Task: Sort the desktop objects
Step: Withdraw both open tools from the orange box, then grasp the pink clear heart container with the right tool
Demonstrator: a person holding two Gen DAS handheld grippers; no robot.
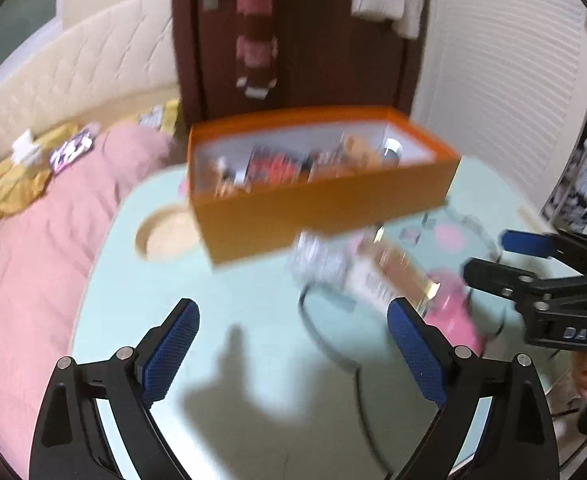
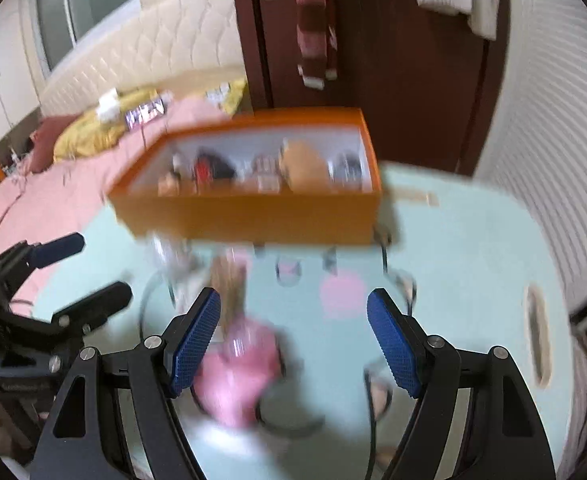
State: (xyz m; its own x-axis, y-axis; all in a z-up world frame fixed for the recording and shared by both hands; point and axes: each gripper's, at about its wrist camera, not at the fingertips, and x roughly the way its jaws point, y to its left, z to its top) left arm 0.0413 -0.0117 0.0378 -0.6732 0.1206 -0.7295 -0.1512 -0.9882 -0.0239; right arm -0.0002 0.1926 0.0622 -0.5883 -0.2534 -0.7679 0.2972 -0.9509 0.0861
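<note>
An orange box (image 1: 325, 216) (image 2: 253, 216) holding several small items stands at the back of a pale green table (image 1: 221, 292) (image 2: 465, 264). In front of it lie blurred loose things: a clear packet (image 1: 317, 258), a brown card box (image 1: 397, 276), a pink object (image 1: 453, 316) (image 2: 237, 368) and a black cable (image 1: 317, 328). My left gripper (image 1: 293, 344) hangs open over bare table, left of the clutter. My right gripper (image 2: 293, 340) is open above the table, the pink object by its left finger (image 2: 193, 344). Each gripper shows in the other view (image 1: 489, 256) (image 2: 89, 264).
A bed with a pink cover (image 1: 33, 264) borders the table on the left. A dark brown door (image 1: 305, 40) and a white ribbed wall (image 2: 553, 120) stand behind. The table has a round cut-out (image 1: 165, 232) and an oval slot (image 2: 537, 336).
</note>
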